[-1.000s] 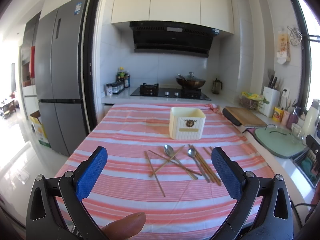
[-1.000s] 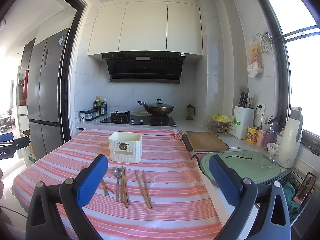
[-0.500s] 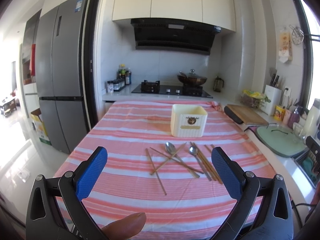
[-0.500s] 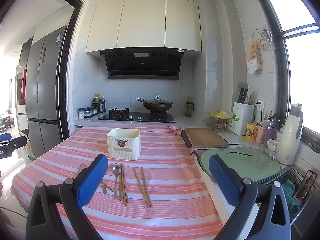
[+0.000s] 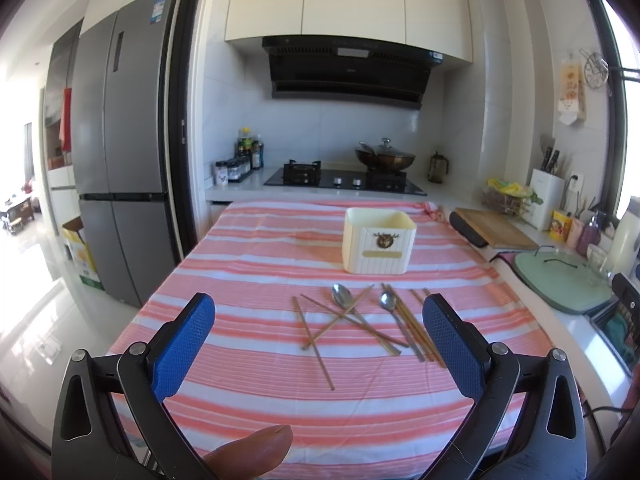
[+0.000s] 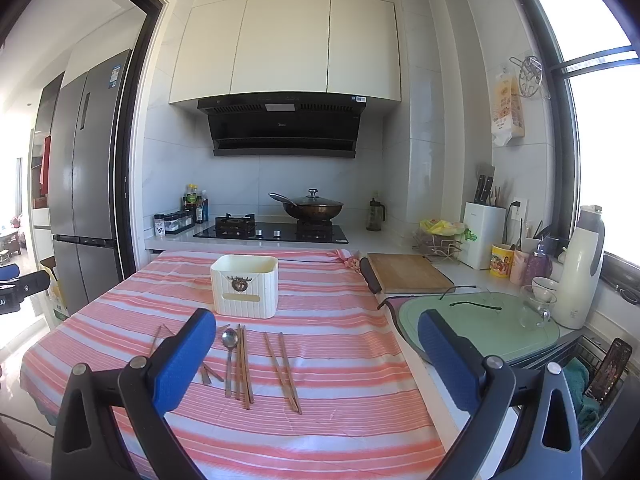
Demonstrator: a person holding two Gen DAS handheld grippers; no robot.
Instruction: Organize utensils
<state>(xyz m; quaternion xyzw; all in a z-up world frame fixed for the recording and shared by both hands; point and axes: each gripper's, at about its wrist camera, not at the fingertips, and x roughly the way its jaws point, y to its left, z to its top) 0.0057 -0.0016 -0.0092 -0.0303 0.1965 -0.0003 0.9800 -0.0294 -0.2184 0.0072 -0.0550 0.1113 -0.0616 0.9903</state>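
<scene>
Both tools, the left tool (image 5: 318, 330) and right tool (image 6: 316, 340), hang wide and hold nothing, ready to pick. Thin brown wooden chopsticks (image 5: 416, 326) and shiny metal spoons (image 5: 343, 295) lie mixed, some crossed, on the pink striped counter (image 5: 248, 264). Behind waits the cream ribbed plastic box (image 5: 378, 246), probably their home.

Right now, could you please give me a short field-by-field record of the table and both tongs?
surface: table under a pink-and-white striped cloth
container: cream utensil box, upright, behind the utensils
spoons: two metal spoons, left one crossed with chopsticks, right one beside a chopstick pair
chopsticks: wooden chopsticks, loose, several crossed, none in the box
left tongs: open, holding nothing, above the near end of the table
right tongs: open, holding nothing
task state: no utensil sorted yet
</scene>
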